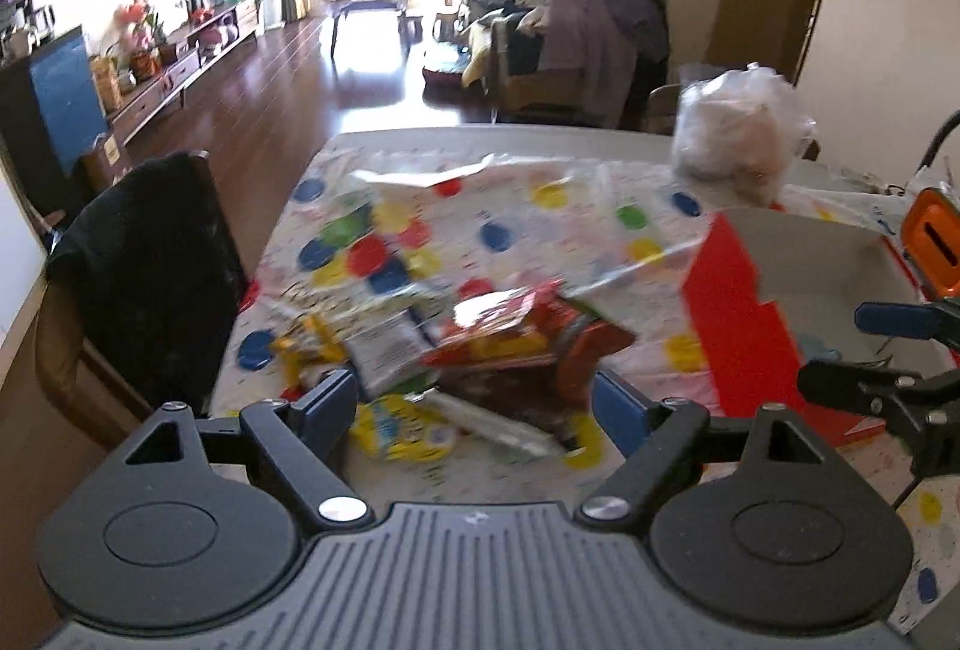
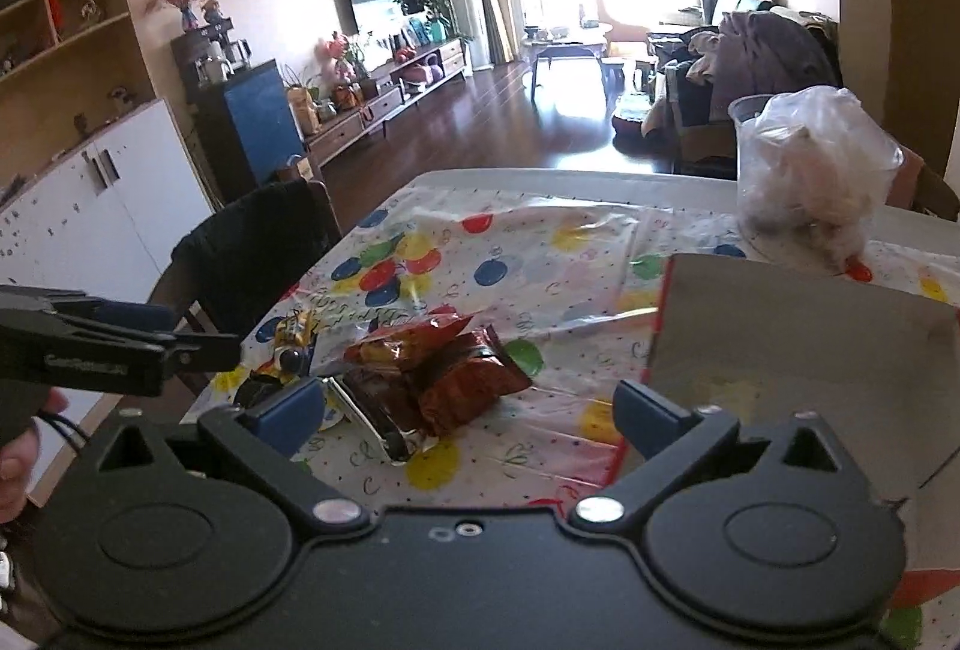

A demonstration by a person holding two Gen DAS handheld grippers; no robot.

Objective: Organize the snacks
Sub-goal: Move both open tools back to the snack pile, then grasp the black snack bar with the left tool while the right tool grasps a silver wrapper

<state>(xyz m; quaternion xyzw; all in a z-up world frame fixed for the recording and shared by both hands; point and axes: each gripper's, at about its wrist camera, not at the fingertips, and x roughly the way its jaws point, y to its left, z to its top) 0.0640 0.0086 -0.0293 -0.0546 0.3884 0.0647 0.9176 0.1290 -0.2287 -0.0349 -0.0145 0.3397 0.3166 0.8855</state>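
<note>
Both grippers, left [image 1: 474, 407] and right [image 2: 468, 410], hang with jaws spread apart, gripping nothing. Just ahead, a heap of snack packets [image 2: 432, 368] lies on the dotted tablecloth [image 2: 540, 242]. Beside it to the right sits 1 red box [image 1: 744, 326]. Farther back stands a clear plastic bag [image 2: 810, 170].

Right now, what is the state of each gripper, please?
Left gripper: open, holding nothing, above the snack packets.
Right gripper: open, holding nothing.
</note>
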